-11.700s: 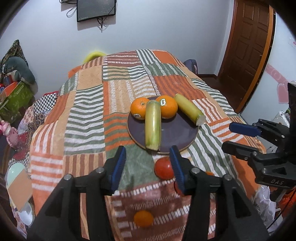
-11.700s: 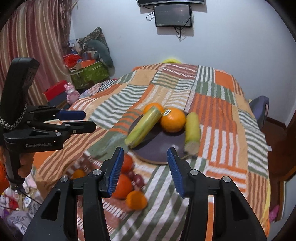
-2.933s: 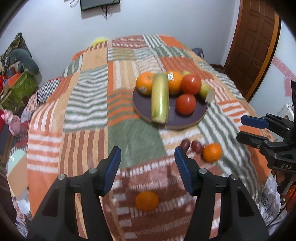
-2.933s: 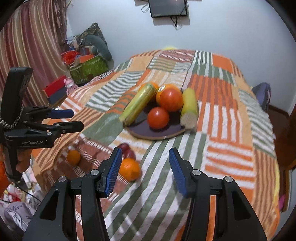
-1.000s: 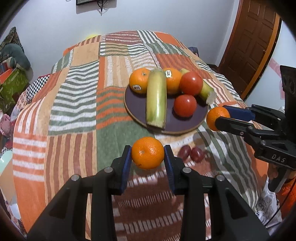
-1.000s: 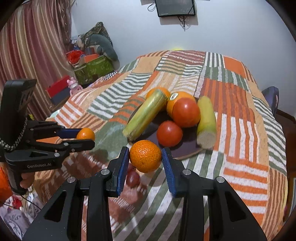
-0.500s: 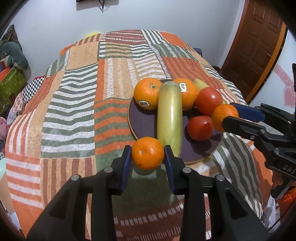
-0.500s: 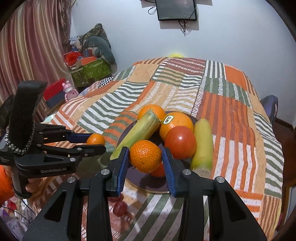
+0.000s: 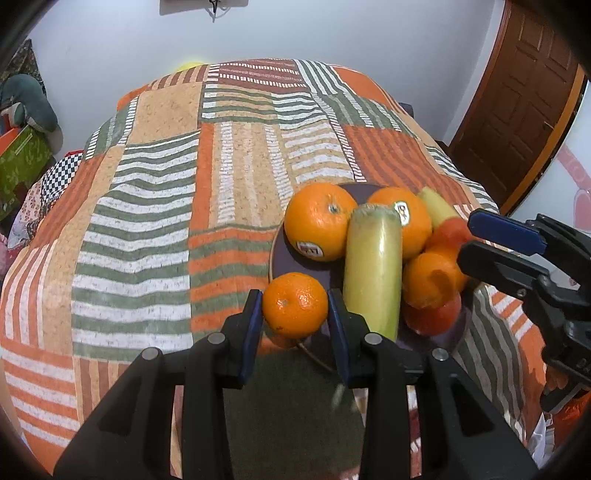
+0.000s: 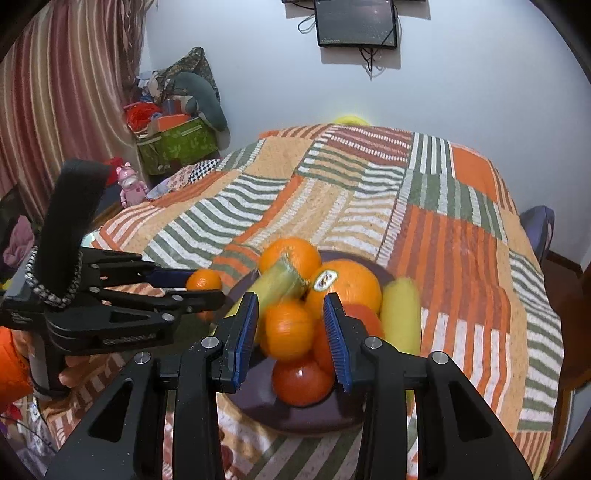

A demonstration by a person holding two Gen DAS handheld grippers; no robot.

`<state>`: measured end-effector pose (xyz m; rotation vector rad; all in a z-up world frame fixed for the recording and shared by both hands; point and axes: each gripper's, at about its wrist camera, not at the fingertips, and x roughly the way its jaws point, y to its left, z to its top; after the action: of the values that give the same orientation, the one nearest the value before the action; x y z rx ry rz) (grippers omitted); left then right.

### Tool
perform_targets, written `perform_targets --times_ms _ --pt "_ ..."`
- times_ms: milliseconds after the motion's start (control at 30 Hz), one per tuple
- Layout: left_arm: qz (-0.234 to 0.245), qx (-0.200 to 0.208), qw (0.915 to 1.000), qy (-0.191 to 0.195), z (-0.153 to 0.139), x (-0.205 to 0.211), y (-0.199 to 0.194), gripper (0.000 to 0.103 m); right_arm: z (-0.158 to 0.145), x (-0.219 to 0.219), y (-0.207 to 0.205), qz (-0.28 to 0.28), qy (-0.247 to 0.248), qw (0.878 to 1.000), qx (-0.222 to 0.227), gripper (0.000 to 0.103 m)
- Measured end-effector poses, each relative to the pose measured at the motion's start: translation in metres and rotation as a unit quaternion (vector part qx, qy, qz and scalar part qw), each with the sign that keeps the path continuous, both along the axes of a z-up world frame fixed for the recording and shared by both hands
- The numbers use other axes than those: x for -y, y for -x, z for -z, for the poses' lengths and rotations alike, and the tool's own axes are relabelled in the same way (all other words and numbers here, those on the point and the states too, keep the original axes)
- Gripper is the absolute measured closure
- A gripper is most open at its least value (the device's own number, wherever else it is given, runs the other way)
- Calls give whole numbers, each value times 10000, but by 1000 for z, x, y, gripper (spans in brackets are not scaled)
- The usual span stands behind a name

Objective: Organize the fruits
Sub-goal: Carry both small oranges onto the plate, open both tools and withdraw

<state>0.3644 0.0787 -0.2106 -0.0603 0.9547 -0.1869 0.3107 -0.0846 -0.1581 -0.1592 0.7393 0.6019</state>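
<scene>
Your left gripper (image 9: 295,314) is clamped on a small orange (image 9: 294,305), both blue pads pressed to its sides; the fruit is round, its stem dimple facing you and a little left, and it hangs over the near left rim of the dark plate (image 9: 279,254). Your right gripper (image 10: 290,328) is likewise clamped on a second small orange (image 10: 289,329), blurred in its own view, held above the fruit at the plate's middle. On the plate a long pale green vegetable (image 9: 373,269) lies with its long axis running from the near rim away from you, its far end between two large stickered oranges (image 9: 319,227). A second yellow-green vegetable (image 10: 400,314) lies along the plate's right side in the right wrist view, its axis also running near to far. Red tomatoes (image 10: 303,382) sit under and behind the second small orange. The plate rests on a striped patchwork bedspread (image 9: 155,221). Beyond the bed stand a brown door (image 9: 517,103), a wall screen (image 10: 356,22) and a striped curtain (image 10: 55,92).
</scene>
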Motion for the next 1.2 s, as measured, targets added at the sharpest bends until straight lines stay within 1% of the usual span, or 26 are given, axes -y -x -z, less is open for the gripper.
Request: perform_targets --times_ms 133,267,400,633,700,733,767,800,833,867,1000,1200 --pt "41 -82 9999 49 6 3 -11 68 -1 -5 -5 -17 59 10000 71 69" --pt "49 -157 9998 94 14 3 -18 68 4 -6 -7 -38 100 9999 14 69" --pt "13 -211 9997 98 20 1 -24 68 7 -2 -8 -32 12 10000 -68 69" --pt "8 -377 9989 267 22 -2 -31 67 7 1 -6 -30 -44 10000 -68 69" --pt "-12 -385 9988 290 21 -3 -31 64 8 2 -5 -28 -46 10000 -79 69" --pt "-55 -364 9990 260 21 -4 -30 59 8 3 -4 -30 -48 10000 -80 69" --pt "-88 -345 9991 239 21 -5 -30 53 8 3 -3 -30 -50 10000 -77 69" --pt "-144 -299 9992 219 19 -6 -28 50 8 4 -3 -30 -48 10000 -76 69" --pt "-189 -242 9993 228 18 -7 -26 42 8 4 -2 -30 -48 10000 -78 69" --pt "-210 -198 9992 259 16 -8 -24 38 8 4 -2 -29 -46 10000 -81 69" --pt "-217 -74 9995 215 5 -8 -16 38 9 6 3 -14 -4 9999 -103 69" --pt "-121 206 9997 -50 -18 1 8 38 6 9 16 -1 87 9999 -129 69"
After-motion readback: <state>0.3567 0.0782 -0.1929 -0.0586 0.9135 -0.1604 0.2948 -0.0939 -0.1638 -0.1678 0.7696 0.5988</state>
